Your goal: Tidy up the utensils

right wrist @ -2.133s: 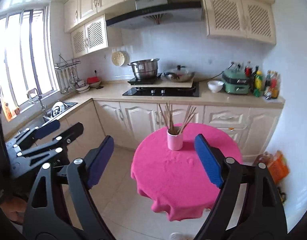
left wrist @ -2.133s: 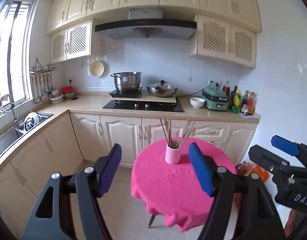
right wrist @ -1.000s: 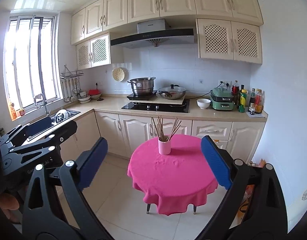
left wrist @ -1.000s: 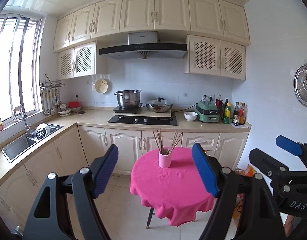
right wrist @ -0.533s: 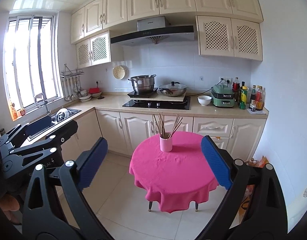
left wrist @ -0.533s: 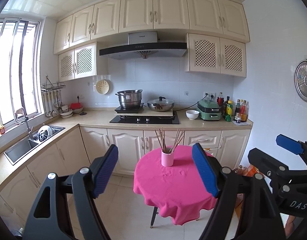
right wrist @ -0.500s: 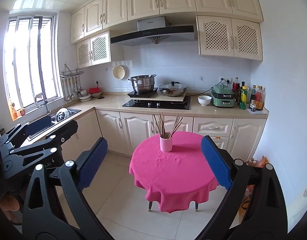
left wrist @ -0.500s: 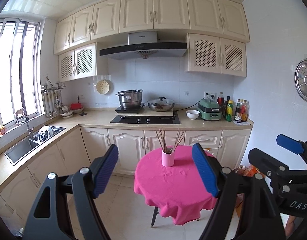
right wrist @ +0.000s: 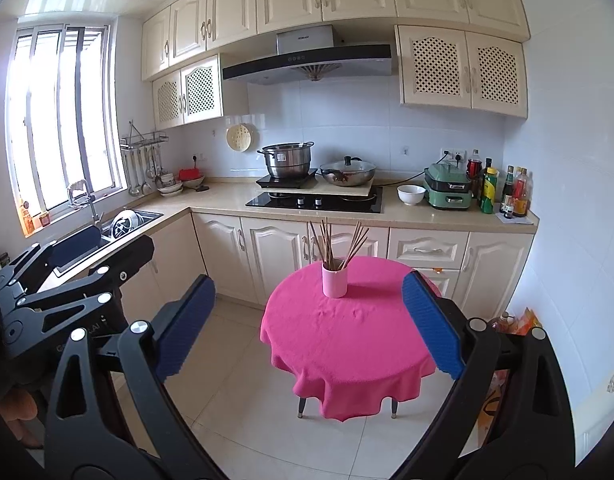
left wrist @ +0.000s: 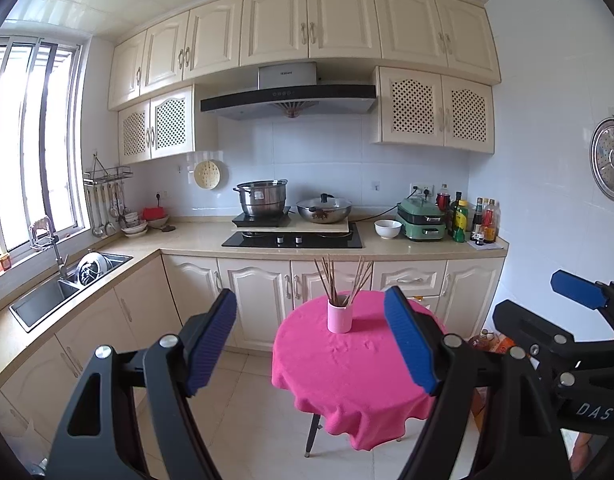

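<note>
Holding the left gripper (left wrist: 310, 293) wide open, with nothing between the 2 blue pads. Holding the right gripper (right wrist: 309, 280) wide open too, also gripping nothing.

Looking straight ahead at 12 o'clock from both grippers to the pink cup (left wrist: 339, 318) sitting on the round table (left wrist: 347, 368) with the pink cloth. Standing toward the far side of the table, well apart from both grippers. Showing up a tiny bit toward 1 o'clock in the left view and right in the middle in the right view.

Sticking up out of the cup: the chopsticks (left wrist: 339, 280), standing tall with their long way going up and down. Fanning into 2 bunches, 1 leaning toward 11 o'clock and 1 leaning toward 1 o'clock.

Sitting about the same way off from each gripper, so not telling which is nearer. Probably needing a long reach forward, then a pinch from the side around 1 bunch.

Looking smaller and farther off than 2.1 seconds ago, when the table was filling more of the view. Staying almost the same as half a second ago, with both grippers open just as wide.
</note>
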A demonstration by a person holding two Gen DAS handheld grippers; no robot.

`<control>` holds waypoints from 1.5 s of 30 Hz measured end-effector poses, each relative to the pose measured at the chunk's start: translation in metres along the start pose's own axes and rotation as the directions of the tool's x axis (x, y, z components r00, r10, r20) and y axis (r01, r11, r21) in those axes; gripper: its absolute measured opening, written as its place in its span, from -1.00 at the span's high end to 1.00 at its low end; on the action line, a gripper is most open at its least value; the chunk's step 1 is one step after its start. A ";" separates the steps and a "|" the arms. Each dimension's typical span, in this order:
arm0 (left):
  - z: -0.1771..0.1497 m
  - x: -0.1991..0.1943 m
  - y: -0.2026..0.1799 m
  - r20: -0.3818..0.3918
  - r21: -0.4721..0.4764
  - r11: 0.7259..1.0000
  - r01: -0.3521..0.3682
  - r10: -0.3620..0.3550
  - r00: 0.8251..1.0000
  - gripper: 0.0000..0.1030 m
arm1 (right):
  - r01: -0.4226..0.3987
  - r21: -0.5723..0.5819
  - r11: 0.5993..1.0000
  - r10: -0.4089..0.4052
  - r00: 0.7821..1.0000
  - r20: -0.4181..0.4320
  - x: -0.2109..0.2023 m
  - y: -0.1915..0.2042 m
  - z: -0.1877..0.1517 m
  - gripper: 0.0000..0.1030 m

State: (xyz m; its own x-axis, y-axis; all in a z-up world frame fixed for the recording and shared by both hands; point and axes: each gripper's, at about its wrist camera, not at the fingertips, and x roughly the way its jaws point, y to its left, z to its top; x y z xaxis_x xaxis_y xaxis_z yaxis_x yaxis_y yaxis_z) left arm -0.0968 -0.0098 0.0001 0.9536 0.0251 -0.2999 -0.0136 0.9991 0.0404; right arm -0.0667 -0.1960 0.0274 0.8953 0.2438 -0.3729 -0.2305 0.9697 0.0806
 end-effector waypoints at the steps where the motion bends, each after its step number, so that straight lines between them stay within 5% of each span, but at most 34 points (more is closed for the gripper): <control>1: -0.001 0.000 0.001 -0.001 0.000 1.000 0.000 0.000 1.000 -0.46 | -0.001 0.000 1.000 0.001 1.000 -0.001 0.001 0.000 0.000 -0.80; 45: -0.005 0.029 0.015 -0.048 0.015 1.000 0.009 -0.009 0.999 -0.46 | -0.008 0.017 1.000 0.008 0.999 -0.047 0.027 0.008 -0.005 -0.80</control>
State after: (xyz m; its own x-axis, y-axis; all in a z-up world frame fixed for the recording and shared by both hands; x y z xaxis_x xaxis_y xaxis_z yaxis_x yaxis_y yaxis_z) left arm -0.0713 0.0057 -0.0127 0.9383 0.0181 -0.3454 0.0000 0.9986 0.0521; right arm -0.0462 -0.1821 0.0136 0.8744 0.2509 -0.4154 -0.2306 0.9680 0.0994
